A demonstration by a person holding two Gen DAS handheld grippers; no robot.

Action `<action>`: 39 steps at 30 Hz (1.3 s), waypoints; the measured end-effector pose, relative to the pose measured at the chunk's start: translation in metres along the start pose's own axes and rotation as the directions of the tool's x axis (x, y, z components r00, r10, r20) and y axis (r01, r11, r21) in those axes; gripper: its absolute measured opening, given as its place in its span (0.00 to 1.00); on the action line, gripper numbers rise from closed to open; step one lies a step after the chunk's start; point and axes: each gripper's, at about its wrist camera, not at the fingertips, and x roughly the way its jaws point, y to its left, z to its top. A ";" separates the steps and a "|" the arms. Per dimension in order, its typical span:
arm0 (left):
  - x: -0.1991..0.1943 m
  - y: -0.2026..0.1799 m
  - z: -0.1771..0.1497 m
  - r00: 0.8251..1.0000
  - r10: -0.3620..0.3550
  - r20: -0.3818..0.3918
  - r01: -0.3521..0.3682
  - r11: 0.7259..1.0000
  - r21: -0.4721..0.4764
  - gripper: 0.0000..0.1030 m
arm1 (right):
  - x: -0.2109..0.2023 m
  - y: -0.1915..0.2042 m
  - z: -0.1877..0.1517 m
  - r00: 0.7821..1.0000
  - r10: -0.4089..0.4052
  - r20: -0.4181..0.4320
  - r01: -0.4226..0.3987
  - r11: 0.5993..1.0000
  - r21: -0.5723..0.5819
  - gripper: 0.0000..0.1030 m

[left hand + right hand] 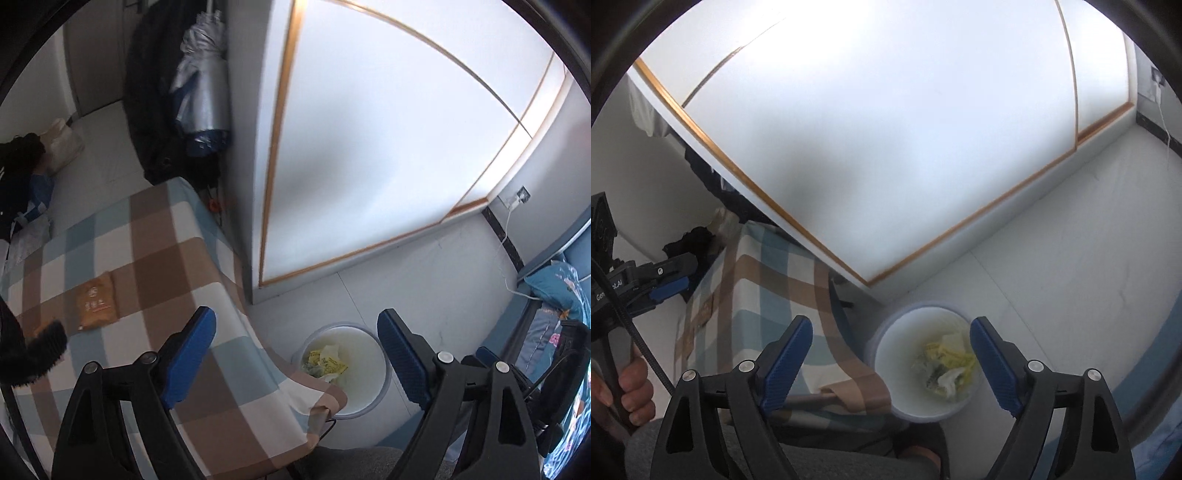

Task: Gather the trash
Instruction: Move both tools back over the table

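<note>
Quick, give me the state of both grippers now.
Left gripper: open, holding nothing, above the checkered tablecloth.
Right gripper: open, holding nothing, over the white trash bin.

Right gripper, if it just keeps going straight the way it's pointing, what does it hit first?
Most likely the white trash bin on the floor: it sits between the open right gripper fingers, with yellow and white scraps inside. Depth is unclear; the checkered cloth lies just left of that line.

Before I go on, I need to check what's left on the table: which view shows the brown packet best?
The left wrist view: the brown packet lies flat and unobstructed on the checked tablecloth. The right wrist view shows only a small, blurred brown patch there.
</note>
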 end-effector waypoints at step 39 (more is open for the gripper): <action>-0.123 0.290 -0.068 0.915 0.365 0.173 -0.234 0.828 -0.509 0.90 | 0.076 0.346 -0.022 0.964 0.235 -0.125 -0.266 0.852 -0.451 0.93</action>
